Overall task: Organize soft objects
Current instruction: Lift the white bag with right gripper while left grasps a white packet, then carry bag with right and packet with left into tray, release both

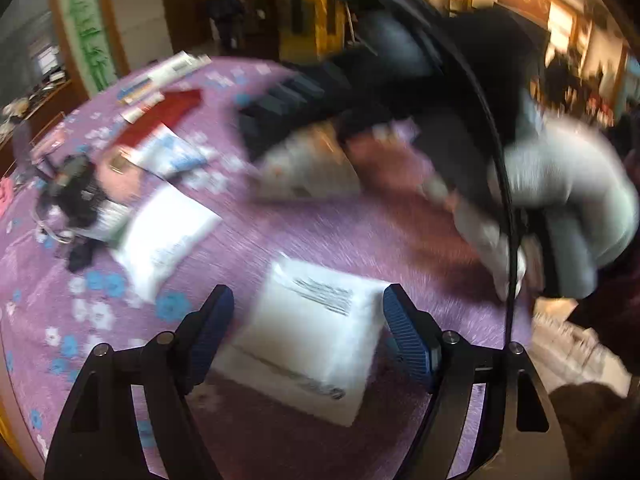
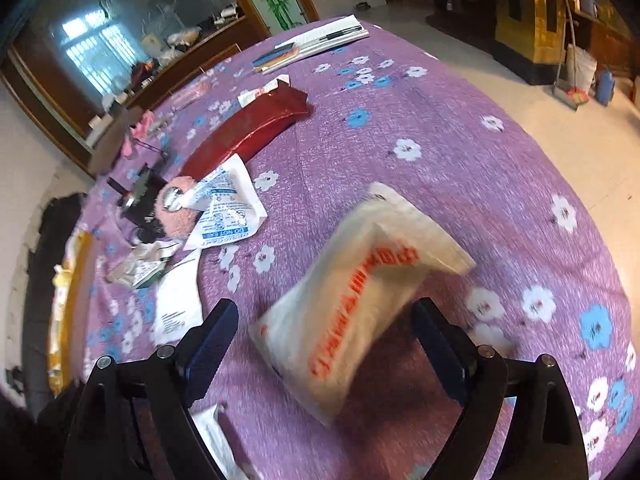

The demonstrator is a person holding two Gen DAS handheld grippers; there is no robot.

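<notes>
A white soft packet (image 1: 316, 320) with black print lies flat on the purple flowered tablecloth (image 1: 280, 440). My left gripper (image 1: 309, 290) is open around it, one blue pad on each side, neither pressing on it. A cream packet (image 2: 360, 288) with red print sits tilted between the fingers of my right gripper (image 2: 325, 304), which is open wide; a gap shows at the left pad. The left wrist view shows this cream packet (image 1: 312, 160) blurred, under a person's grey sleeve (image 1: 560, 184).
Another white packet (image 1: 164, 236) lies left of the first. Further back are a blue-and-white desiccant sachet (image 2: 228, 200), a red pouch (image 2: 252, 128), a pink fluffy item (image 2: 180, 212), black clutter (image 1: 76, 196) and papers with a pen (image 2: 324, 38). The table edge curves on the right.
</notes>
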